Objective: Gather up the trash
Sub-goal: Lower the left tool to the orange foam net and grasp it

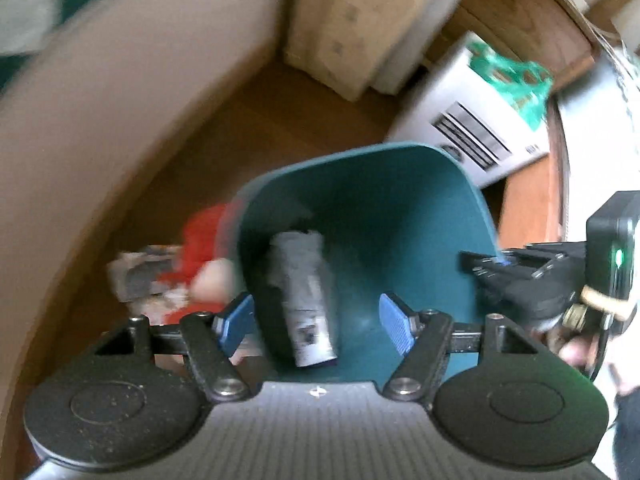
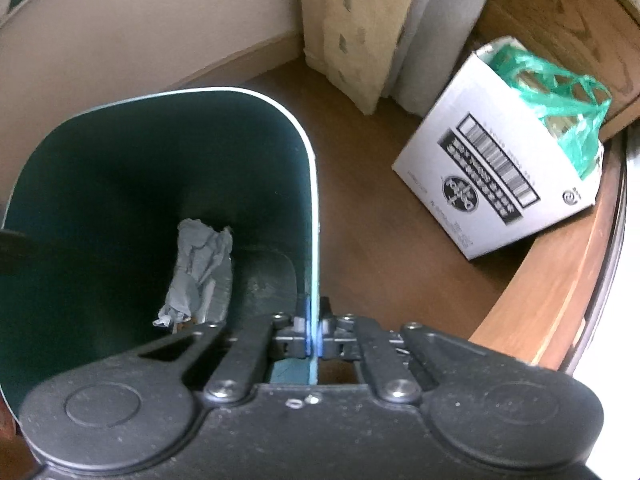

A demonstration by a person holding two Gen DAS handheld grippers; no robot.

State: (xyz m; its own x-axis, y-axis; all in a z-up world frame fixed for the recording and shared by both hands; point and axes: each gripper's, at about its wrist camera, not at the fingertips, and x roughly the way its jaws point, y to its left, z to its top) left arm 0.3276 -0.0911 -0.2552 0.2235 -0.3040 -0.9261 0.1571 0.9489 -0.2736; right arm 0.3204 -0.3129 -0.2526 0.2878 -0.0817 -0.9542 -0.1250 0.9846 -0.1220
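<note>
Our right gripper (image 2: 313, 330) has its blue fingers clamped on the near right rim of the dark green plastic bin (image 2: 160, 168); our left gripper (image 1: 316, 320) gapes empty above it. Crumpled grey paper trash (image 2: 202, 272) lies inside.

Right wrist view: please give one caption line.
Right claw shut on green bin's rim; crumpled paper lies inside.
</note>
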